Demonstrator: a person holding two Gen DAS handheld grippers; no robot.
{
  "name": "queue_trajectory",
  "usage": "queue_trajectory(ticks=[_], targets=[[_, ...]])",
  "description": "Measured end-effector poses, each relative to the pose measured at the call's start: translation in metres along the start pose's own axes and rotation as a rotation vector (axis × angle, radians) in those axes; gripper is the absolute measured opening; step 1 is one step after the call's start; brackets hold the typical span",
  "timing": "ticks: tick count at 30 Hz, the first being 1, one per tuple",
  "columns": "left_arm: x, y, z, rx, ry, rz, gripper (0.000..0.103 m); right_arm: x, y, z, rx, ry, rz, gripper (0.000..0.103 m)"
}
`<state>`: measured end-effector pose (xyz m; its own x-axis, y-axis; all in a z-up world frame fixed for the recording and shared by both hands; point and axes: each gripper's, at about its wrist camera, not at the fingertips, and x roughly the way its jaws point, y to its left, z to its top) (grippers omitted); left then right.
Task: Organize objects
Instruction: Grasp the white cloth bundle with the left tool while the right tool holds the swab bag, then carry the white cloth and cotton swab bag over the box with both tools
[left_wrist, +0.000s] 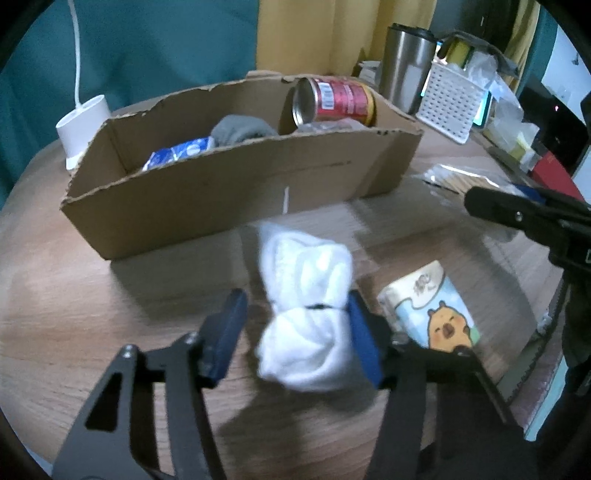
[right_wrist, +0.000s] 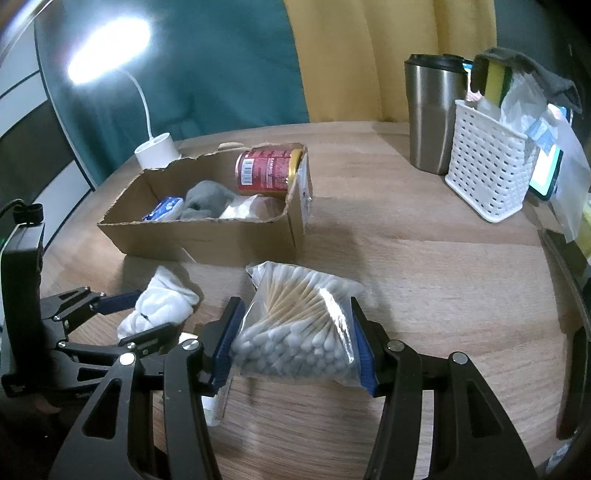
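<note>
A white rolled sock (left_wrist: 308, 314) lies on the wooden table between the blue pads of my left gripper (left_wrist: 295, 332), whose jaws stand open around it; the right pad touches it. In the right wrist view the sock (right_wrist: 162, 306) sits in the left gripper (right_wrist: 147, 317). My right gripper (right_wrist: 293, 339) is open around a clear bag of cotton swabs (right_wrist: 299, 325), which rests on the table. The cardboard box (left_wrist: 236, 184) behind holds a red can (left_wrist: 334, 101), a grey sock (left_wrist: 240, 129) and a blue packet (left_wrist: 177, 155).
A tissue pack with a cartoon bear (left_wrist: 432, 306) lies right of the sock. A white lamp base (right_wrist: 157, 149), a steel tumbler (right_wrist: 430, 114) and a white basket (right_wrist: 487, 173) with a sponge stand at the back. The right gripper (left_wrist: 517, 210) reaches in from the right.
</note>
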<state>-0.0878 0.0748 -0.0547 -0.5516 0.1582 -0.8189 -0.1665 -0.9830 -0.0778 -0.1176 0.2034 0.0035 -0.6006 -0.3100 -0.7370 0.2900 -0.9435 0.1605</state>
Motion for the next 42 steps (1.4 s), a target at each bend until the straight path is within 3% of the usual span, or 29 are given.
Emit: queue_trajectory(ticks=[5, 19, 26, 30, 32, 36, 39, 41, 42], targets=[[-0.010, 0.008, 0.003, -0.008, -0.033, 0.002, 0.048, -0.004, 0.011, 0.005, -0.020, -0.009, -0.001, 0.057], [-0.051, 0.045, 0.008, -0.075, -0.148, 0.022, 0.047, -0.014, 0.044, 0.025, -0.081, -0.042, -0.008, 0.057], [-0.044, 0.034, 0.008, -0.038, -0.124, -0.024, 0.048, -0.015, 0.057, 0.030, -0.108, -0.042, -0.013, 0.057], [-0.020, 0.026, 0.005, -0.035, -0.038, -0.038, 0.048, -0.014, 0.055, 0.029, -0.097, -0.037, -0.014, 0.057], [-0.014, 0.021, 0.003, -0.022, -0.027, -0.050, 0.059, -0.014, 0.053, 0.027, -0.093, -0.034, -0.016, 0.057], [-0.002, 0.013, 0.001, 0.005, -0.008, -0.073, 0.059, -0.013, 0.046, 0.025, -0.081, -0.027, -0.024, 0.057], [0.003, 0.009, -0.001, 0.012, -0.002, -0.086, 0.053, -0.012, 0.041, 0.024, -0.071, -0.026, -0.025, 0.057], [0.000, 0.009, 0.000, 0.012, -0.011, -0.087, 0.036, -0.012, 0.040, 0.024, -0.071, -0.027, -0.024, 0.057], [-0.001, 0.010, 0.001, 0.010, -0.016, -0.081, 0.035, -0.013, 0.040, 0.024, -0.071, -0.028, -0.024, 0.057]])
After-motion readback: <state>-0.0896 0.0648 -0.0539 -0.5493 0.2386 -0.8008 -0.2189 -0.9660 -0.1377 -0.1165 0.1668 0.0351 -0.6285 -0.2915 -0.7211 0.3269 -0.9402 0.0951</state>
